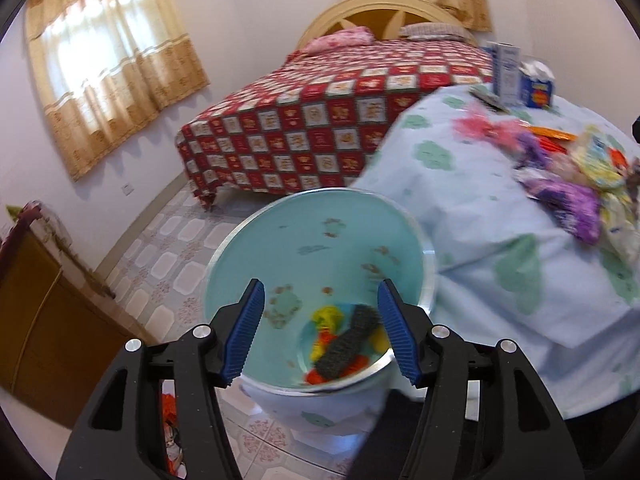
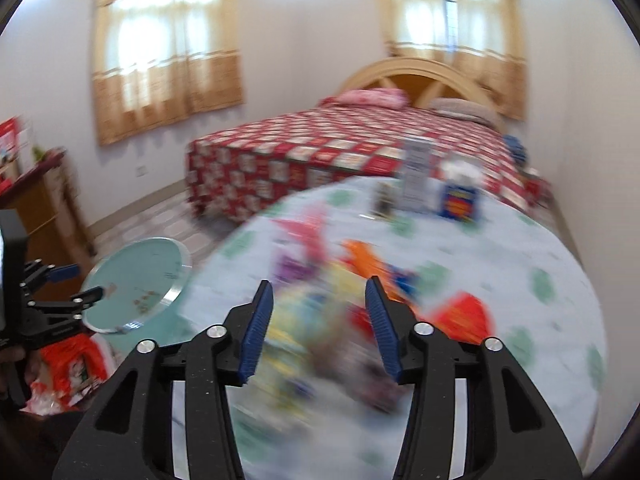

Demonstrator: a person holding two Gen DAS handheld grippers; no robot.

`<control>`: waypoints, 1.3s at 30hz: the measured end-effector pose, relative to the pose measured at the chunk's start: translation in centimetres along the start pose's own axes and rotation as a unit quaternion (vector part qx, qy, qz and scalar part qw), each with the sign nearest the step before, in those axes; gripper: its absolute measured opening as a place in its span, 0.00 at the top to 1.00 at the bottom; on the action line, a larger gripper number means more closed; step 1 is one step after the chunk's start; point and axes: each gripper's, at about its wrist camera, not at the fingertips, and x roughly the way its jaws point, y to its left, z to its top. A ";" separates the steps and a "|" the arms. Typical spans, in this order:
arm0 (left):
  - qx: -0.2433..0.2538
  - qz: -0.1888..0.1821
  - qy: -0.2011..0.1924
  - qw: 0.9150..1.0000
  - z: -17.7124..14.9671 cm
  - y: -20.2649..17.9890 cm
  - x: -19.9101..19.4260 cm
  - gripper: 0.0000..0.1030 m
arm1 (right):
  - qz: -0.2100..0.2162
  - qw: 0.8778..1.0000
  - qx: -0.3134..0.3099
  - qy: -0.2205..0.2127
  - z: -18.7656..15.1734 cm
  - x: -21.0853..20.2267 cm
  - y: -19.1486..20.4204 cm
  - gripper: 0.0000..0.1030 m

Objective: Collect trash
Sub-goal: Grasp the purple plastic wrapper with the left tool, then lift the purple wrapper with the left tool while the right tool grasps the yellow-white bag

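Trash wrappers [image 1: 576, 184] lie on the bench [image 1: 472, 200] beside our bin [image 1: 320, 248]; both our jaws stand half open, holding nothing.

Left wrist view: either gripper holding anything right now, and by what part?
Nothing held. Left gripper is open over the bin, nothing between its pads. Right gripper is open above the blurred wrappers on the table.

Bin [image 1: 320, 248]: smooth pale-teal lining, shiny metal rim. Inside it, a dark rough-grained strip [image 1: 352, 332] among glossy yellow and orange wrappers [image 1: 326, 318].
Counter [image 1: 480, 216]: matt cotton-like cloth, pale blue with green print, creased.
Wrappers on counter [image 1: 568, 200]: crinkled glossy plastic film.
Left gripper [image 1: 320, 334]: matt black plastic, bright metal bolts; fingers [image 1: 246, 332] ribbed blue rubber.
Bed [image 1: 320, 120]: matt patterned cloth.
Floor [image 1: 172, 264]: glossy tile.
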 end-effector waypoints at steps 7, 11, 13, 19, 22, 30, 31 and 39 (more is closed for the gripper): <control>0.035 -0.038 -0.007 0.999 0.6 -5.9 -1.2 0.42 | -0.046 0.998 0.029 0.018 -4.1 -1.8 -4.9 0.47; 0.045 -0.055 -0.013 0.997 1.5 -9.0 -1.6 0.42 | -0.052 0.997 0.044 0.022 -6.0 -2.2 -6.3 0.44; 0.047 -0.064 -0.017 0.997 2.2 -10.5 -1.7 0.42 | -0.054 0.997 0.049 0.022 -6.4 -2.1 -6.6 0.43; 0.048 -0.086 -0.026 0.995 4.1 -13.9 -1.4 0.34 | -0.053 0.997 0.052 0.008 -6.9 -2.5 -7.0 0.39; 0.054 -0.092 -0.016 0.994 4.5 -15.4 -0.4 0.34 | -0.054 0.997 0.054 0.007 -7.1 -2.4 -6.8 0.37; 0.072 -0.134 0.022 0.988 4.3 -17.2 1.6 0.67 | -0.047 0.996 0.071 0.016 -8.0 -1.8 -7.3 0.33; 0.075 -0.143 0.029 0.986 4.2 -17.3 1.7 0.80 | -0.047 0.996 0.073 0.015 -8.1 -1.8 -7.4 0.33; 0.076 -0.131 -0.005 0.988 5.1 -15.0 0.0 0.88 | -0.050 0.996 0.080 0.005 -8.1 -2.2 -7.6 0.33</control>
